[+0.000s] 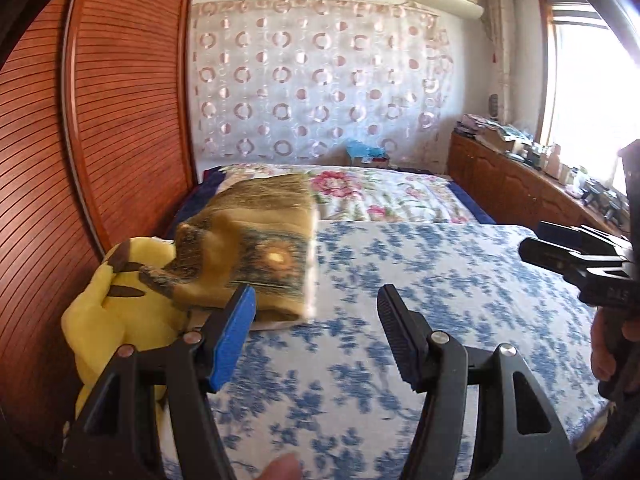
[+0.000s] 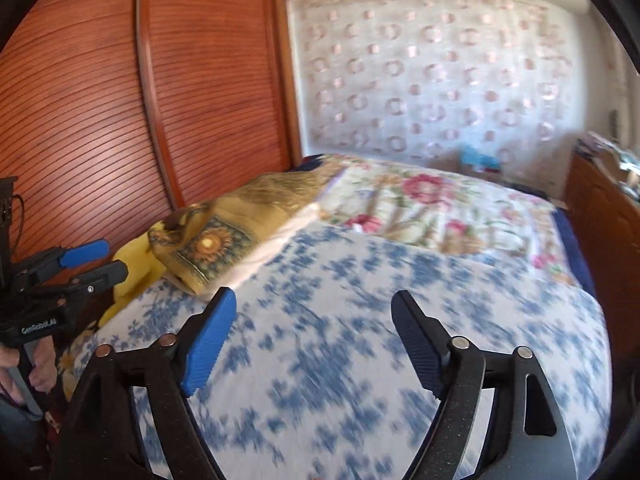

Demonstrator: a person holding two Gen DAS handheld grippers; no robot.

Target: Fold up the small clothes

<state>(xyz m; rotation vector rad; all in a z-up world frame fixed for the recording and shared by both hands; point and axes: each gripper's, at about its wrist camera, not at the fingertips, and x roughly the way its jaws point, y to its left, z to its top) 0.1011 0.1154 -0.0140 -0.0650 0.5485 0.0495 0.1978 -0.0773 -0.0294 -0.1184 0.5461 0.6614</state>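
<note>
My left gripper [image 1: 316, 300] is open and empty above a blue-and-white floral sheet [image 1: 400, 300] on the bed. My right gripper [image 2: 314, 304] is open and empty above the same sheet [image 2: 340, 340]. Each gripper shows in the other's view: the right one at the right edge of the left wrist view [image 1: 536, 240], the left one at the left edge of the right wrist view [image 2: 108, 260]. No small garment is visible in either view. A folded yellow-brown patterned blanket [image 1: 256, 240] lies at the bed's left side, also in the right wrist view [image 2: 240, 232].
A yellow plush toy [image 1: 116, 312] sits left of the blanket, against a slatted wooden wardrobe [image 1: 100, 120]. A pink floral quilt [image 1: 380, 196] covers the far bed. A wooden cabinet [image 1: 512, 184] with clutter stands right, under a bright window [image 1: 588, 92].
</note>
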